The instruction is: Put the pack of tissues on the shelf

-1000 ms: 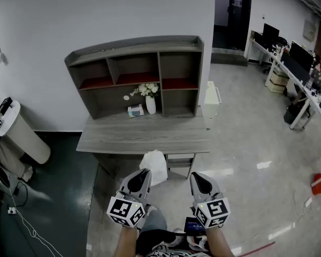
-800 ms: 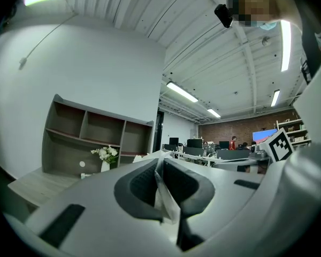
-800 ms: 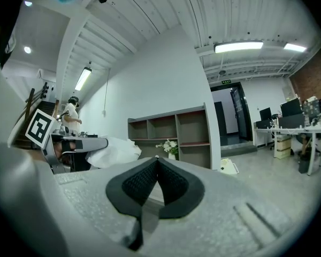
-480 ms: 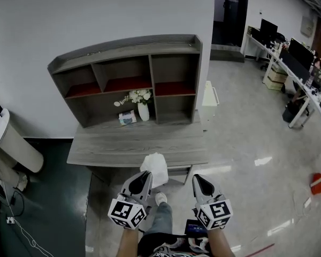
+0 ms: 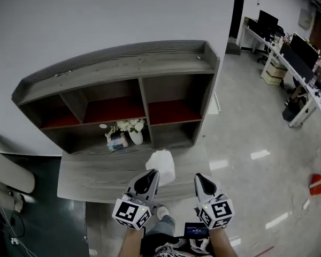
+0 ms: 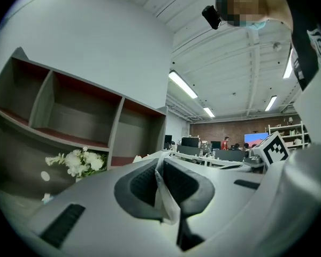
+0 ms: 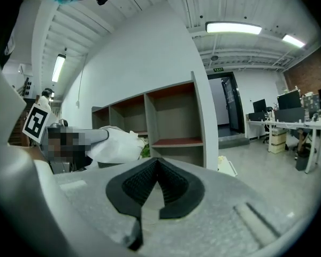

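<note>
**My left claw, pinched shut on the tissue pack**

1. My left claw: jaws nearly together, nipping a thin fold of wrapper between the dark ribbed pads.
2. Soft white plastic pack of tissues: hangs from my left claw's tip, above the grey wooden desk, in front of the shelf and not on it.
3. My right claw: jaws closed, nothing between them; it hovers just beside the left one.
4. Grey wooden shelf unit with red-floored upper compartments: stands at the back of the desk, against the white wall.
5. White flowers in a white vase: in the lower middle compartment, with a small bluish packet just beside them.
</note>
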### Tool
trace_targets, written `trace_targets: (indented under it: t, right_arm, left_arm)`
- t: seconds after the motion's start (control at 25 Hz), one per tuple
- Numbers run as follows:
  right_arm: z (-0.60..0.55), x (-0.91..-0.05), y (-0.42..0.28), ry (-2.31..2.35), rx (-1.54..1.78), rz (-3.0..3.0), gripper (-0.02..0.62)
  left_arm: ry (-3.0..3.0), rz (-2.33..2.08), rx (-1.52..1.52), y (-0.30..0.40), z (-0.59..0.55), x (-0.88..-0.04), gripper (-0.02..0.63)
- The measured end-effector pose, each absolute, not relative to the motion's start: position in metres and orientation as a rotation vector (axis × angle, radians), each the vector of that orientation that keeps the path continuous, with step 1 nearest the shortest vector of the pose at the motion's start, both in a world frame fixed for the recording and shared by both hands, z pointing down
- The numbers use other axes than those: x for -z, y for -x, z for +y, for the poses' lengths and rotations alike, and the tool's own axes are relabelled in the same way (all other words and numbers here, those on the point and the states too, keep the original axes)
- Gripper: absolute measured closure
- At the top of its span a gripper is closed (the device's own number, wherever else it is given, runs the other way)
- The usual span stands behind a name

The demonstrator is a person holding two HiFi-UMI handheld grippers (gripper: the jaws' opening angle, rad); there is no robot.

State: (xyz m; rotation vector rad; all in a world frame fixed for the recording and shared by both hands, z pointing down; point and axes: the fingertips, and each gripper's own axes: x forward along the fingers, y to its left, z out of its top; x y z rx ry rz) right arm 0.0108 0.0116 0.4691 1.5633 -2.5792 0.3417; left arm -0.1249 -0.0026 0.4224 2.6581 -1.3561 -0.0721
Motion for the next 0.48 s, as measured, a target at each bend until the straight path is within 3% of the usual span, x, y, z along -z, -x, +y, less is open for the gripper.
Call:
trace_targets:
  t: [0.48]
  right_arm:
    - [-0.101,-0.473,-0.017,-1.638,-0.39,-2.51,0.592]
  left_arm:
    - [-2.718,-1.251,0.055,0.107,-0.123,-0.415,0.588]
